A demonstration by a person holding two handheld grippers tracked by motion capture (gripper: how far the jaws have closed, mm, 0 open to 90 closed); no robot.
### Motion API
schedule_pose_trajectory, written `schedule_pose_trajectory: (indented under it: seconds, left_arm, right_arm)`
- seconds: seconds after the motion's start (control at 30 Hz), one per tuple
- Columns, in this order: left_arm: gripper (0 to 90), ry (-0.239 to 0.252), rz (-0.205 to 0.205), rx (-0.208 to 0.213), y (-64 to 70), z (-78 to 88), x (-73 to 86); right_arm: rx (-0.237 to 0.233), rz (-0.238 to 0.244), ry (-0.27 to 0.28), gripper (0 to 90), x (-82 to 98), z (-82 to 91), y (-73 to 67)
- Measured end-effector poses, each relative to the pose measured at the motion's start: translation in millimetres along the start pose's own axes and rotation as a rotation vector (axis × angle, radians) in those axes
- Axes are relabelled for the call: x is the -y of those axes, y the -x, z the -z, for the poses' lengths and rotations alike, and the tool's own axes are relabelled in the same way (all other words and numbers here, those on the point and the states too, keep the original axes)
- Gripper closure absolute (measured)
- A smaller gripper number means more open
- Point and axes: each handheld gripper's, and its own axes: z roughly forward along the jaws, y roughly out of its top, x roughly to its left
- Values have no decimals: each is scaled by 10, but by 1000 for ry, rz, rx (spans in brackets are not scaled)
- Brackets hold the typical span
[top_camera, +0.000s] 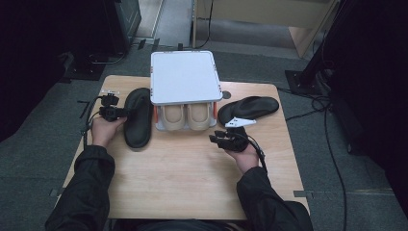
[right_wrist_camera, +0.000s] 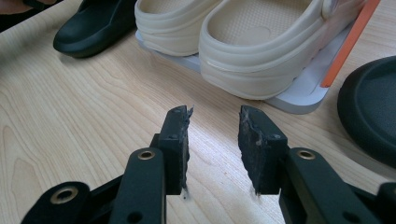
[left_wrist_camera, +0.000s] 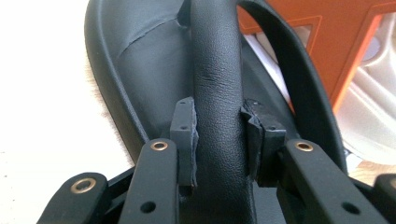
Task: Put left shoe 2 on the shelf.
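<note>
Left gripper (left_wrist_camera: 218, 135) clamped on the strap (left_wrist_camera: 217, 93) of the black sandal (top_camera: 138, 118) at left centre beside the rack (top_camera: 183, 77), right gripper (right_wrist_camera: 212, 140) agape over bare desk (right_wrist_camera: 70, 130); risk of the smooth strap slipping free when lifted; no readable writing.

We see a light wooden surface (top_camera: 183, 178) carrying a white shoe rack (top_camera: 183, 77) at its far middle; one black slipper (top_camera: 138, 118) lies left of the rack, another black slipper (top_camera: 250, 108) right.
</note>
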Motion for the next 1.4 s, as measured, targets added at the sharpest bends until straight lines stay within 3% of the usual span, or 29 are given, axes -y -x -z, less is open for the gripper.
schedule_pose_trajectory:
  seconds: [0.2,0.53,0.87,1.0,1.4]
  left_arm:
    - [680,8,46,19,-21,75,-12]
    - [680,50,68,25,-5,294,-63]
    - [680,41,80,30,53,432,-169]
    - [680,54,93,28,75,508,-269]
    - [679,78,54,-6,256,825,-655]
  right_arm:
    - [2,3,0,636,0,-2,4]
    - [-1,-3,-1,636,-1,-5,-5]
    - [-5,-2,-7,636,0,-9,-12]
    - [-6,-1,0,636,-2,-12,-4]
    - [-20,4,0,636,-27,-44,-17]
